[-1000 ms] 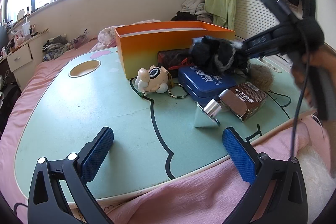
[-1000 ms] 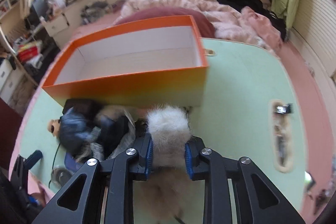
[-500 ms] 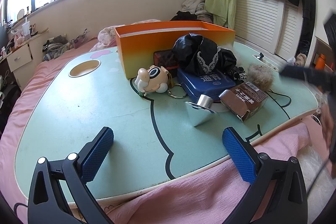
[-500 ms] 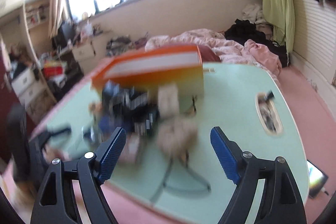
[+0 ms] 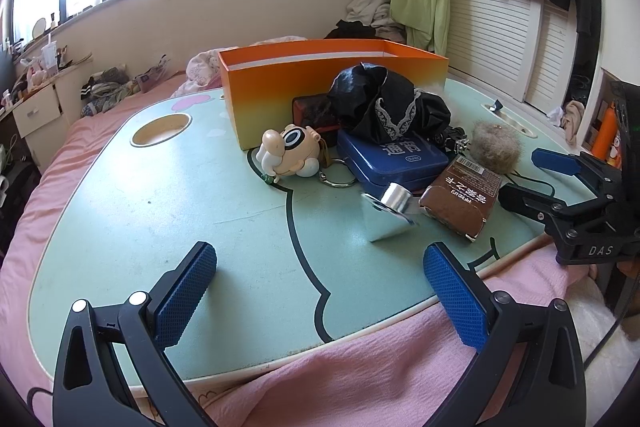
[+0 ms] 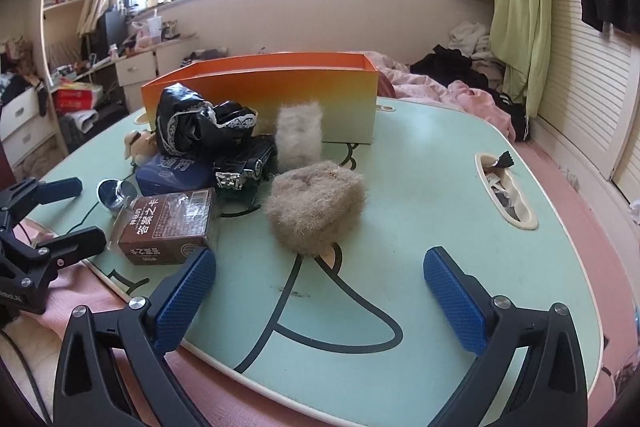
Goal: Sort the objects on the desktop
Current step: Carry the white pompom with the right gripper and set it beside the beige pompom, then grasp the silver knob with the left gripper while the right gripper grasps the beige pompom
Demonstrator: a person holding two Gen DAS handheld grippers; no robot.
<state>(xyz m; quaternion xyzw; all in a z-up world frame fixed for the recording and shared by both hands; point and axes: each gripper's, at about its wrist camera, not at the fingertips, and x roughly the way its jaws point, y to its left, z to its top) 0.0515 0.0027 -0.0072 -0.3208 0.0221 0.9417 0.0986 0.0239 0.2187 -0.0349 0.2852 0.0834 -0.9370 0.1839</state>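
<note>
Desktop objects all sit in one heap on the green lap table [image 6: 420, 187], none visibly in the orange box [image 6: 280, 95] yet, though its floor is hidden from both views. The right gripper [image 6: 320, 291] has its jaws opening to their widest with nothing between them. At its 12 o'clock, just beyond the fingertips, lies a tan furry pouch [image 6: 316, 211]; a paler fur piece [image 6: 300, 139] stands behind it against the box wall. At 10 o'clock rest a brown packet [image 6: 168, 231], a toy car [image 6: 244, 167] and black lace cloth [image 6: 200, 123] over a blue tin [image 6: 176, 171]. The left gripper [image 5: 320, 295] hangs spread and empty over bare table; from it, a small mirror [image 5: 388, 211] sits at 1 o'clock and a cartoon keychain figure [image 5: 288, 153] at 12. Sorting looks barely begun: every item remains outside the box.
</note>
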